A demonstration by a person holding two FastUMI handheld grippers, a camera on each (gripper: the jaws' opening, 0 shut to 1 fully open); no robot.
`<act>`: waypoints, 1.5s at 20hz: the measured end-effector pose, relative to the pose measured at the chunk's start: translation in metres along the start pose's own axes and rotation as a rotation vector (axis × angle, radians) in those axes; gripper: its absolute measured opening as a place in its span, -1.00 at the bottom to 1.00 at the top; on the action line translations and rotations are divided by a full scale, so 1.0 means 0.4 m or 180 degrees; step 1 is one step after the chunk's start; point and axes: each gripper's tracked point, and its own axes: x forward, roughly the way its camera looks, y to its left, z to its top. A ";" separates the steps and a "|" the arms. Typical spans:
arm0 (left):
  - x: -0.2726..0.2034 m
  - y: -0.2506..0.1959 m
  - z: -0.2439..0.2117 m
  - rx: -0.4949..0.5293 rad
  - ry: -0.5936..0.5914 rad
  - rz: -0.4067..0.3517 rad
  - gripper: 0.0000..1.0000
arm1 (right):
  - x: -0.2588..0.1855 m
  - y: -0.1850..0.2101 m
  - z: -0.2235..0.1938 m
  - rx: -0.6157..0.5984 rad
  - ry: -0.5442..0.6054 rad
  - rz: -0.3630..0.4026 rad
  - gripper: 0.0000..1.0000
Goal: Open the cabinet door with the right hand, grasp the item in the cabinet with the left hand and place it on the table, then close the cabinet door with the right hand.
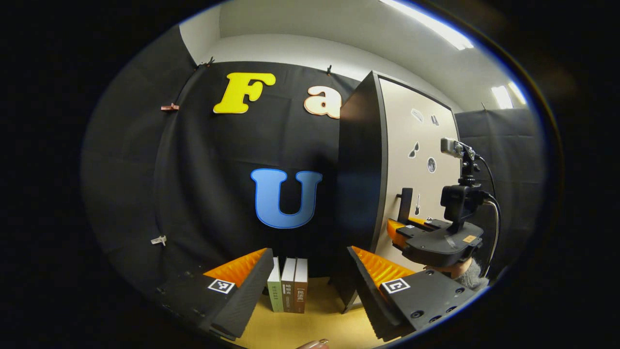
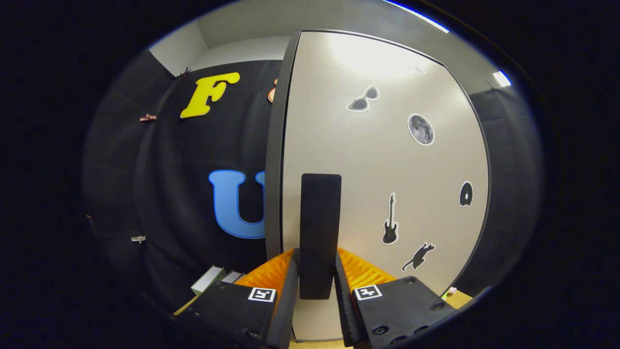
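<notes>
Right hand-held gripper (image 2: 316, 286) clamped on door handle (image 2: 319, 228) | left hand-held gripper (image 1: 310, 281) wide, three books (image 1: 288, 291) at 12 o'clock on counter (image 1: 315, 325)

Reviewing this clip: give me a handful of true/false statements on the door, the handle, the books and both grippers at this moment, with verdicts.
1. The right gripper has its fingers on either side of the black door handle. True.
2. The left gripper is shut on a book. False: its fingers stand wide apart with nothing between them, and the three books stand upright on the table beyond them.
3. The cabinet door carries stickers, among them a guitar and sunglasses. True.
4. The books lie flat in a stack. False: they stand side by side, spines facing the left gripper view.
5. The left gripper view shows the right gripper at the door's handle. True.
</notes>
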 end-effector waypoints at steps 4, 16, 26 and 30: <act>-0.008 0.013 -0.003 -0.0049 0.0000 0.0017 0.89 | -0.003 -0.001 -0.002 -0.0031 0.0097 0.0054 -0.61; -0.143 -0.082 0.002 -0.0041 -0.0017 -0.0059 0.89 | -0.146 -0.024 0.003 -0.0086 0.0266 0.0475 -0.74; -0.147 -0.277 -0.018 -0.0058 0.0055 -0.0555 0.89 | -0.305 -0.140 0.016 -0.0189 0.0287 0.0609 -0.74; -0.134 -0.389 -0.038 -0.0047 0.0116 -0.0893 0.89 | -0.344 -0.197 0.021 -0.0201 0.0307 0.0514 -0.74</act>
